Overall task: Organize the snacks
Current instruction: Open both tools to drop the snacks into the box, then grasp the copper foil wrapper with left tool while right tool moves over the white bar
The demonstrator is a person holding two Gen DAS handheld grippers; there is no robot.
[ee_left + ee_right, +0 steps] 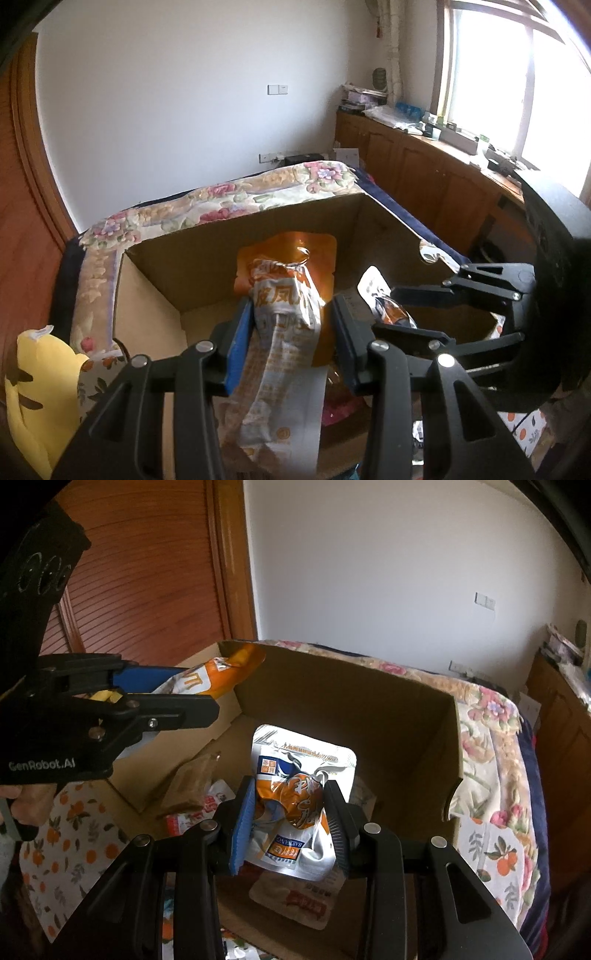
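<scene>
My left gripper (290, 314) is shut on an orange and white snack pouch (286, 280) and holds it over the open cardboard box (207, 266). My right gripper (290, 797) is shut on a silver and orange snack pouch (299, 794), also above the box (351, 698). In the left wrist view the right gripper (413, 306) shows at the right with its pouch (384, 299). In the right wrist view the left gripper (173, 690) shows at the upper left with its orange pouch (221, 675). Several packets, one brown (192, 782), one red and white (295, 901), lie on the box floor.
The box sits on a bed with a floral quilt (221, 199). A yellow plush item (37, 387) lies at the left. A cloth with orange fruit print (66, 842) lies beside the box. Wooden cabinets (424, 166) with clutter run under the window. A wooden door (147, 572) stands behind.
</scene>
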